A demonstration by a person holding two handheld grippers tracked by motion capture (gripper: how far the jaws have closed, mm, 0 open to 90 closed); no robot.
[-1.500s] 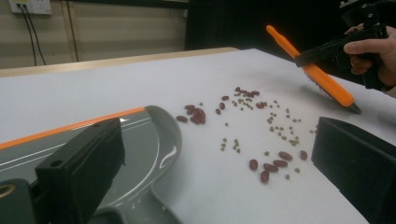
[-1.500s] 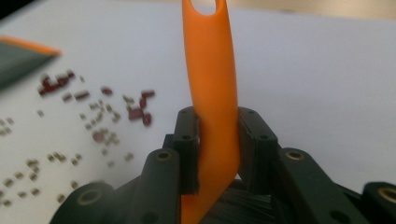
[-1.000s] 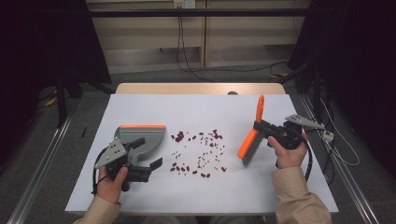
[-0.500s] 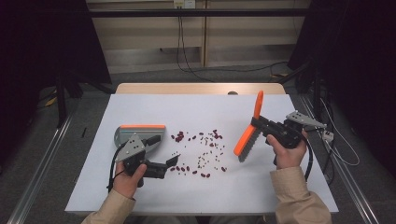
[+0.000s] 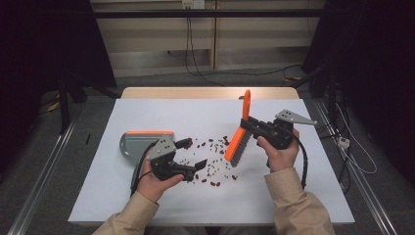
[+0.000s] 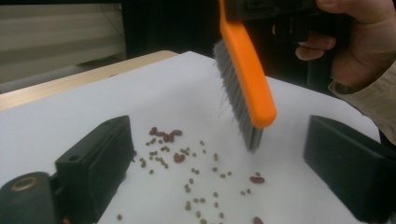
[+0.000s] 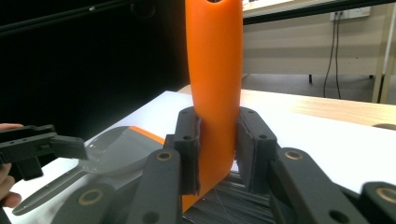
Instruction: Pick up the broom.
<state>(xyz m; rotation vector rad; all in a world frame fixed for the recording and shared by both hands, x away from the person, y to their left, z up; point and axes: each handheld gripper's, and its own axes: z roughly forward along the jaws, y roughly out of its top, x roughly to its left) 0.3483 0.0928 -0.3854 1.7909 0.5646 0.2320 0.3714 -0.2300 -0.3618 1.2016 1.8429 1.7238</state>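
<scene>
right gripper (image 5: 250,125): clamped on orange brush (image 5: 238,139), held tilted above scattered beans (image 5: 208,161) | left gripper (image 5: 192,153): jaws apart, just been closing (nothing between), beside grey dustpan (image 5: 133,146)

My right tongs (image 7: 217,154) are clamped on the orange handle of the brush (image 7: 214,70); both black pads press its sides, and the handle rises straight up past the top edge. Below the pads I see grey bristles (image 7: 229,205), low between the tong arms. To the left a grey dustpan (image 7: 112,151) with an orange edge lies on the white worktop (image 7: 327,144). At the far left edge my left tongs (image 7: 42,147) reach in just beside the dustpan; I cannot tell if they touch it.
</scene>
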